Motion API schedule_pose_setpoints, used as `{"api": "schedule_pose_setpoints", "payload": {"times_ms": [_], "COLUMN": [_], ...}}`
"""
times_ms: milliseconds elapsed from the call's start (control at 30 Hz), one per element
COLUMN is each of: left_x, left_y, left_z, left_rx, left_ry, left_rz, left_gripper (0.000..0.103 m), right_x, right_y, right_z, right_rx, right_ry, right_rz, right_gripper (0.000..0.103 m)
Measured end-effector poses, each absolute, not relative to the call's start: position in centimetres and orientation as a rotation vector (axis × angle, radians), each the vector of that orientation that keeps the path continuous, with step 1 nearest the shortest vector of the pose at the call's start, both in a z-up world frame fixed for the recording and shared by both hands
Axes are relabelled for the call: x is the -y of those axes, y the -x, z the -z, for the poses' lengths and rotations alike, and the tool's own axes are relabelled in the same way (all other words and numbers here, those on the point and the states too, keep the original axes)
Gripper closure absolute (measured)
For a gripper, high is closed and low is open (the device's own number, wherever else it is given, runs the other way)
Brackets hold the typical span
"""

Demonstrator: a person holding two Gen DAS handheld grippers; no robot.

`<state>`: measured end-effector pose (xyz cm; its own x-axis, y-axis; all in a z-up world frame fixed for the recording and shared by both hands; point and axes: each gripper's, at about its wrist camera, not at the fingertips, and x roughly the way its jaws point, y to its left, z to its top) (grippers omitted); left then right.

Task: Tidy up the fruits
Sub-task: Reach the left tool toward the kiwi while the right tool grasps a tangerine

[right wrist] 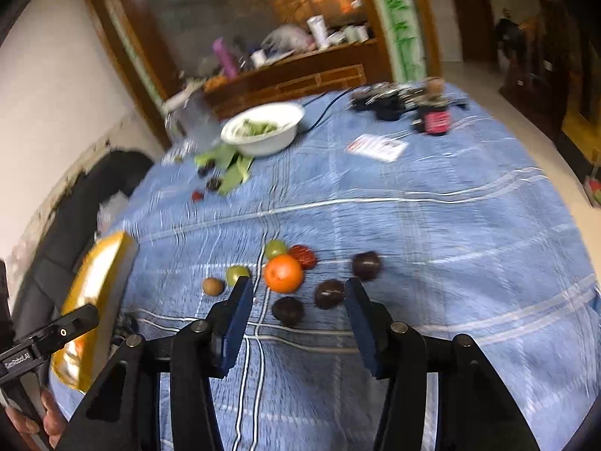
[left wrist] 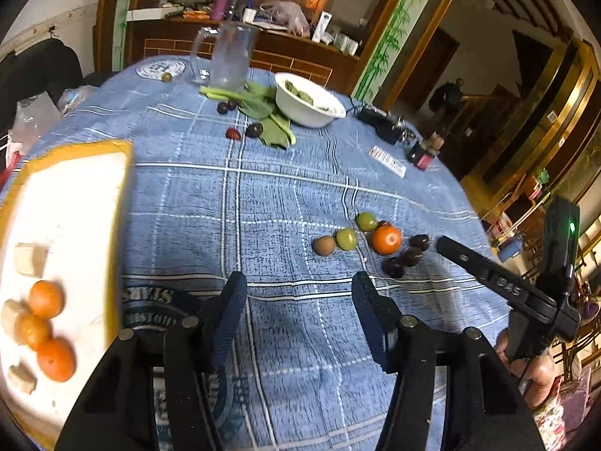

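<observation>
A cluster of fruit lies on the blue checked tablecloth [left wrist: 263, 195]: an orange [left wrist: 386, 239], two green fruits [left wrist: 346, 238], a brown one [left wrist: 323, 245] and three dark plums [left wrist: 393, 266]. The same orange [right wrist: 283, 273] and plums [right wrist: 287, 311] show just beyond my right gripper [right wrist: 298, 282], which is open and holds nothing. My left gripper [left wrist: 299, 282] is also open and empty over bare cloth, left of the cluster. At the left a yellow-rimmed white tray [left wrist: 75, 203] holds three oranges [left wrist: 45, 298] and several beige chunks.
At the far side stand a white bowl [left wrist: 300, 112] of greens, loose green leaves [left wrist: 263, 109], a glass pitcher [left wrist: 231, 56], two dark fruits [left wrist: 254, 129] and a red one [left wrist: 233, 133]. A black device [left wrist: 387, 124], a small bottle [left wrist: 422, 156] and a card [left wrist: 388, 161] lie at the right edge.
</observation>
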<state>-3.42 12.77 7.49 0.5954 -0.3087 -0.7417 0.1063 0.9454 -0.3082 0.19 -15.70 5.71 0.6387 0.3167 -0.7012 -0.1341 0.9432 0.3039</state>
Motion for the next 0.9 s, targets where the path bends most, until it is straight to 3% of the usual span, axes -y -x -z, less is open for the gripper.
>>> {"api": "schedule_pose_setpoints", "payload": {"times_ms": [367, 433, 767, 833, 900], "left_x": [-9.0, -8.6, -5.6, -5.0, -4.5], "left_y": [-1.7, -2.7, -5.7, -5.7, -5.5], "left_z": [-2.8, -2.3, -1.0, -1.0, -1.2], "left_rx": [-0.989, -0.992, -0.977, -0.957, -0.945], "left_ry": [0.114, 0.109, 0.030, 0.020, 0.011], "left_rz": [0.260, 0.268, 0.341, 0.377, 0.397], "left_gripper": [0.046, 0.046, 0.046, 0.055, 0.078], "right_x": [10.1, 10.1, 13.3, 13.7, 13.7], "right_y": [-5.5, -5.4, -5.2, -5.1, -5.1], "right_z": [-0.6, -0.6, -0.6, -0.8, -1.0], "right_rx": [-0.914, -0.886, -0.841, -0.841, -0.843], "right_ry": [-0.011, 0.003, -0.202, -0.227, -0.244], "right_rz": [-0.222, -0.225, -0.325, -0.329, -0.342], "right_gripper": [0.050, 0.062, 0.065, 0.065, 0.065]}}
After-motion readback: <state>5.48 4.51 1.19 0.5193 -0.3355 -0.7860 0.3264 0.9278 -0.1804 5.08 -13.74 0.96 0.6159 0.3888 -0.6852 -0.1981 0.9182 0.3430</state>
